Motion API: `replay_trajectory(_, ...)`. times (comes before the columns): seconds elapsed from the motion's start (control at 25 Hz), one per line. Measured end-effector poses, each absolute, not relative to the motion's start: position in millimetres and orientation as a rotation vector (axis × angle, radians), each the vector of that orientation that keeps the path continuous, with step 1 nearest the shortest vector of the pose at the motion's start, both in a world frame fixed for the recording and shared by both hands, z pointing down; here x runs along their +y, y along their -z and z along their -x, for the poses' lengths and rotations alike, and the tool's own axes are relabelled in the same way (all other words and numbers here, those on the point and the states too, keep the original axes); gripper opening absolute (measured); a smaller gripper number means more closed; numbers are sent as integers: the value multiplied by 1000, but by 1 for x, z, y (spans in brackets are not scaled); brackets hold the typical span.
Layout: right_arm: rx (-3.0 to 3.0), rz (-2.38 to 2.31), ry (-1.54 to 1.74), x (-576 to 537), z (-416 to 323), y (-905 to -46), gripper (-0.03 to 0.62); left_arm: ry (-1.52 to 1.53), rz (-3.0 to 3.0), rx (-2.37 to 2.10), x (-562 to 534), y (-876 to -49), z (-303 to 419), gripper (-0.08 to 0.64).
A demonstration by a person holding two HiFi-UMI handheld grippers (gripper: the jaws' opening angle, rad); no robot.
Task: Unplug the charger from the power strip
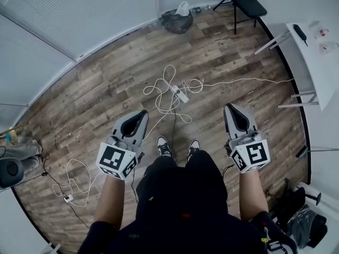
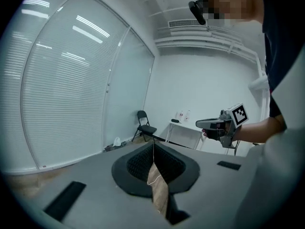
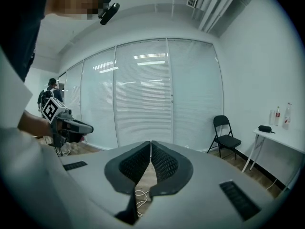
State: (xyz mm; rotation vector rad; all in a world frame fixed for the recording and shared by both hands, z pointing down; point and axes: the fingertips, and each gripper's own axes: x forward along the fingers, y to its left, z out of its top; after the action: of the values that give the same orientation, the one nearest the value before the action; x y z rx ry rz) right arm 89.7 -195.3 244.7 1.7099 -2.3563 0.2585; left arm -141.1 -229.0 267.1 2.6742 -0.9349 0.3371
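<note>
The left gripper (image 1: 142, 113) and the right gripper (image 1: 231, 108) are both held with jaws pressed together, and nothing is gripped between them. The power strip (image 1: 180, 93) is seen on the wooden floor (image 1: 106, 83), well ahead of both, amid tangled white cables (image 1: 159, 97).

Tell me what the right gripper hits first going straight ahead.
Way looks free nearby. The right gripper, shut and empty, points slightly down over the wood floor toward the blinds; probably floor first, depth unclear.

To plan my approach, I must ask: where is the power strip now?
In the head view, the power strip lies on the wooden floor near the picture's middle, among tangled white cables, ahead of the person's shoes.
</note>
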Motion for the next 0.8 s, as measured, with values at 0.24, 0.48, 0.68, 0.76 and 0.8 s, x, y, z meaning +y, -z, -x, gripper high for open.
replay_trajectory(0.24,-2380,-1685,-313,-224,-121,-276,23,-376,-2671,-940,-264,-284,92,23)
replay_trajectory(0.48,-2401,-1628,-405,-261,-168,-337,23,-425,-2675,-968,-300,-325,36,23)
replay_trajectory(0.68,-2392,-1544,-418,-303,-190,-434,25,-429,-2668,-930,-340,-414,-5,23)
replay_trajectory(0.76,-2393,-1524,-415,-320,-191,-484,25,-474,-2668,-902,-355,-470,-15,23)
replay_trajectory(0.8,-2380,-1514,-421,-326,-192,-513,25,-505,-2662,-892,-363,-500,-18,23)
